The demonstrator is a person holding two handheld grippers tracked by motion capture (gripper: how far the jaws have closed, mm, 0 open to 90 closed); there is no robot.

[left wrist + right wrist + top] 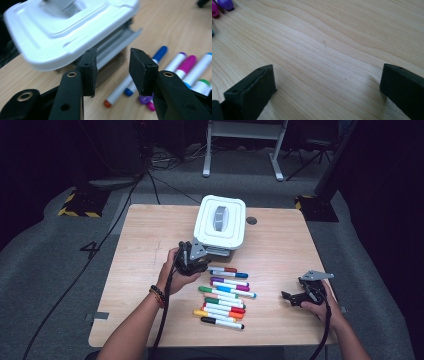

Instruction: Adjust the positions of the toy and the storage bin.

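The left gripper (pixel 192 257) sits at the near left corner of the white lidded box (pixel 220 222), which stands at the far middle of the table (pixel 145 270). In the left gripper view its fingers (pixel 90 71) stand a little apart with nothing pressed between them; the box's lid edge (pixel 75 53) lies just beyond the tips, and a grey part of the box (pixel 117 45) shows under the lid. The work in hand looks like getting the box open, probably so that the markers (pixel 225 295), lying in a loose row on the table near the box, can go inside. The right gripper (pixel 305 292) rests low at the near right of the table, well apart from the markers, its fingers (pixel 253 88) wide apart over bare wood. The next move probably calls for the left gripper to get its fingers onto the lid's rim or the latch below it, close firmly, and lift or pull without dragging the whole box along; the right gripper may need to come over to steady the box.
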